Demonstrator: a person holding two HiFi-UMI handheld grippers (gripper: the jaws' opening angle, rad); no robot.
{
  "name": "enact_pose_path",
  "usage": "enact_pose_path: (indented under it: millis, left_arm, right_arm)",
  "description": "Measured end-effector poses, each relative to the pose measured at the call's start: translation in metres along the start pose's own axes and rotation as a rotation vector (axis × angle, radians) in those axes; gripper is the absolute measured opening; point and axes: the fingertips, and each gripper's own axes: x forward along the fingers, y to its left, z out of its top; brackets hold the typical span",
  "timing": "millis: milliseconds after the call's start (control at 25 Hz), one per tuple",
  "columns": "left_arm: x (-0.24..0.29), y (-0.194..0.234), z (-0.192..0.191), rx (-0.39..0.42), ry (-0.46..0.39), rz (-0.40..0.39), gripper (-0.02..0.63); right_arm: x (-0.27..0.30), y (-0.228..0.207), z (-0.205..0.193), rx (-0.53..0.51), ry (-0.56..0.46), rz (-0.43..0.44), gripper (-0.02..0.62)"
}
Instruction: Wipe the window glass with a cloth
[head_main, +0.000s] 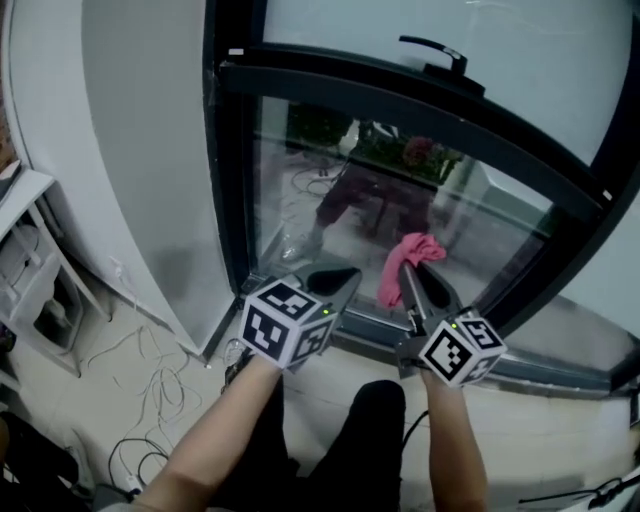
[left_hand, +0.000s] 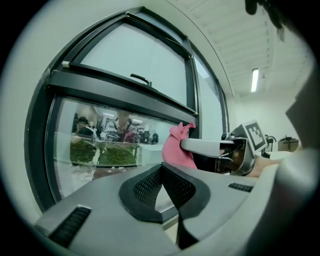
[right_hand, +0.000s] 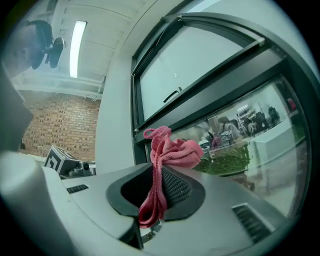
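Observation:
The window's lower glass pane (head_main: 300, 190) sits in a dark frame (head_main: 400, 100) just ahead of both grippers. My right gripper (head_main: 408, 270) is shut on a bunched pink cloth (head_main: 412, 252), which it holds up close to the pane; whether the cloth touches the glass I cannot tell. In the right gripper view the cloth (right_hand: 170, 152) hangs between the pads and bulges past the tips. My left gripper (head_main: 343, 275) is to the left of the cloth, shut and holding nothing. The left gripper view shows the cloth (left_hand: 175, 147) to the right against the glass (left_hand: 100, 145).
A black handle (head_main: 435, 52) sits on the upper sash. A grey wall column (head_main: 130, 150) stands left of the frame. A white shelf unit (head_main: 35, 290) and loose cables (head_main: 150, 385) lie on the floor at left. My legs are below the sill.

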Motion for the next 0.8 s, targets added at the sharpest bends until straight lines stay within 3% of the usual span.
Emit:
enact_pose_path:
  millis: [360,520,800]
  left_arm:
    - [0.009,-0.066,-0.004,0.024,0.001,-0.060,0.003]
    - [0.008,-0.079,-0.005,0.025,0.001,-0.064,0.003]
    - [-0.001,-0.085,-0.005,0.030,0.004,-0.059,0.003]
  right_arm:
    - [-0.069,0.010,0.002,-0.044,-0.012,0.004,0.058]
    - [-0.077,0.012,0.003,-0.091,0.007,0.003,0.058]
    - [-0.079,0.013,0.002,-0.074,0.019,0.008,0.057]
